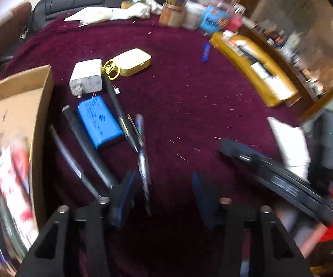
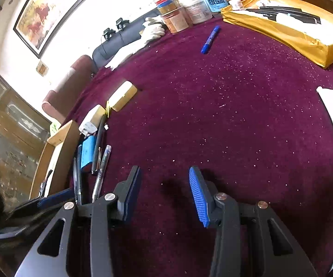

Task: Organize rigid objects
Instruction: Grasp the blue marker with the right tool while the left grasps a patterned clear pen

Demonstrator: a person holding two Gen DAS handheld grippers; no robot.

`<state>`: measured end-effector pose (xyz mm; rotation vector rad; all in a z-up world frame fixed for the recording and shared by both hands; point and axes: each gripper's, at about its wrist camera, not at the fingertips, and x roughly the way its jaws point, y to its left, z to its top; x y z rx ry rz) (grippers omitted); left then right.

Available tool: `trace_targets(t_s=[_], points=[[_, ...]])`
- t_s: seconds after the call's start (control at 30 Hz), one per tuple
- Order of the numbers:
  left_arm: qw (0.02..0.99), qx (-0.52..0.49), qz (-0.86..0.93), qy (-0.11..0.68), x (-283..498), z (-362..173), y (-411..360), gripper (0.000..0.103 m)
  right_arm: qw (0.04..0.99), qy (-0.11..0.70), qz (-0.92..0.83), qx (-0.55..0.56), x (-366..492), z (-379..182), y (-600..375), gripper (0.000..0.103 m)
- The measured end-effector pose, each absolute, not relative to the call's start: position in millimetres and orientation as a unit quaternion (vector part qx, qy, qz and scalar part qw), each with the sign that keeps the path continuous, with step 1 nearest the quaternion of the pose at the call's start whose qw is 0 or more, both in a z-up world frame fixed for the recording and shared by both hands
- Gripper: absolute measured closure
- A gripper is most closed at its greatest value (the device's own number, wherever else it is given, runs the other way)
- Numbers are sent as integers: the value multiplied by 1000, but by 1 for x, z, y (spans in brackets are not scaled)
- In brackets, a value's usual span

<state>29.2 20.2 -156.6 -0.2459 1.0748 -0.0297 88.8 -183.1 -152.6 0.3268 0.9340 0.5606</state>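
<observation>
Two hand-held grippers hang over a maroon cloth-covered table [image 2: 235, 106] strewn with small hard goods. The left gripper [image 1: 164, 196], blurred in its own view, has its jaws partly apart with nothing between them; a clear ballpoint pen [image 1: 141, 147] lies just ahead of its left finger. Beyond that finger sit a blue battery pack [image 1: 99, 124], a white charger plug [image 1: 86, 77] and a gold case [image 1: 132, 61] with a yellow ring, all close together beside an open cardboard box [image 1: 16, 120] farther left.

The right gripper [image 2: 165, 194] is likewise half open and empty, bare cloth under its blue pads [image 2: 198, 196]. A blue marker [image 2: 210, 39] lies alone, well ahead of its fingers, near a yellow padded envelope [image 2: 305, 39].

The pens look light, stiff and smooth, likely to roll or slip, and are best pinched across the barrel's middle. The battery pack seems heavier, its film wrap slick; its narrow sides should suit the jaws.
</observation>
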Motion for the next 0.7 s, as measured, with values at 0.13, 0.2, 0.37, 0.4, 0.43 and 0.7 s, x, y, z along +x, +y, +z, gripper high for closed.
trace_targets(t_s=[0.13, 0.2, 0.37, 0.4, 0.43, 0.7], points=[[843, -99, 22, 529, 49, -170, 18, 83, 839, 443, 270, 166, 93, -153, -186, 61], [842, -98, 25, 530, 48, -169, 17, 95, 837, 443, 273, 169, 94, -153, -185, 60], [843, -140, -8, 520, 29, -166, 25, 95, 831, 445, 282, 179, 93, -153, -188, 60], [843, -158, -11, 514, 24, -164, 29, 95, 829, 446, 284, 181, 94, -153, -188, 60], [843, -181, -17, 506, 19, -161, 35, 95, 828, 448, 285, 181, 95, -153, -187, 60], [838, -331, -74, 428, -15, -130, 78, 96, 824, 457, 279, 187, 151, -127, -180, 60]])
